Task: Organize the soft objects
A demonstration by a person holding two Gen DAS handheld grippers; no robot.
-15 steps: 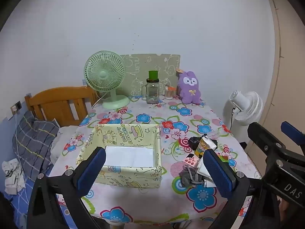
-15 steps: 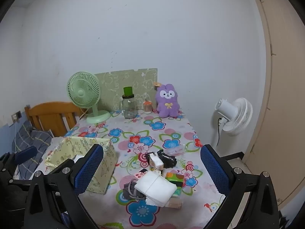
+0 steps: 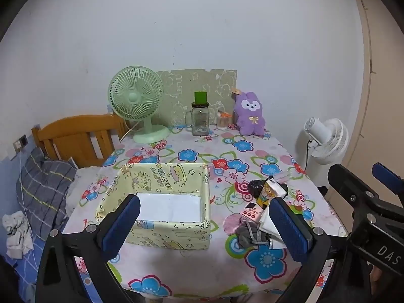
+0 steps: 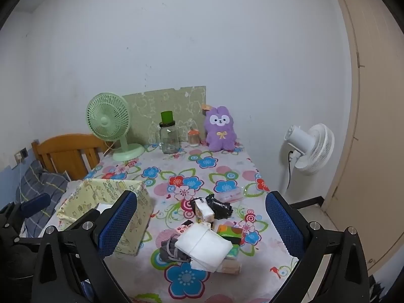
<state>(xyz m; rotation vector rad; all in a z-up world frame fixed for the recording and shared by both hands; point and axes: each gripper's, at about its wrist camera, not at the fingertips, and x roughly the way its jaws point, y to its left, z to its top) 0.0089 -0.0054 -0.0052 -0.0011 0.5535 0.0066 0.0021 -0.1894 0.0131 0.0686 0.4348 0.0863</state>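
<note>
Left tongs (image 3: 204,227): spread wide, nothing between the blue pads, hanging over the near edge of the table (image 3: 176,265). Right tongs (image 4: 200,223): spread just as wide, likewise holding nothing.

Far left of the left tongs, cut off by the lens rim: a bed with a grey plaid pillow (image 3: 43,186), a crumpled white cloth (image 3: 16,234) and a wooden headboard (image 3: 75,136). Directly ahead of the left tongs, behind the left pad: a pale yellow fabric box (image 3: 161,197), near wall partly hidden by that pad, white sheet at the bottom, cartoon print with lettering that seems to read "HAPPY BIRTHDAY", though too small to be sure. Just ahead of the right pad: the heap of soft objects (image 4: 202,237), seen best between the pads of the right tongs, with a grey rolled cloth (image 4: 171,248), a white folded cloth (image 4: 204,245), a crumpled black bag (image 4: 219,208), a small carton (image 4: 203,212) and a green packet (image 4: 231,232); printing on these unreadable, lower items half buried. Far right in the left view: part of the right tongs' frame, marked "DAS", remainder cut off.

Beyond both tongs, at the table's far edge: green desk fan (image 3: 135,101), glass jar with green lid (image 3: 199,118), small orange-capped container (image 3: 223,121), purple plush rabbit (image 3: 250,116), patterned green board (image 3: 197,88) against the white wall. Flowered cloth over the table. Right of it, a white standing fan (image 4: 310,149) and a beige door (image 4: 373,126).
</note>
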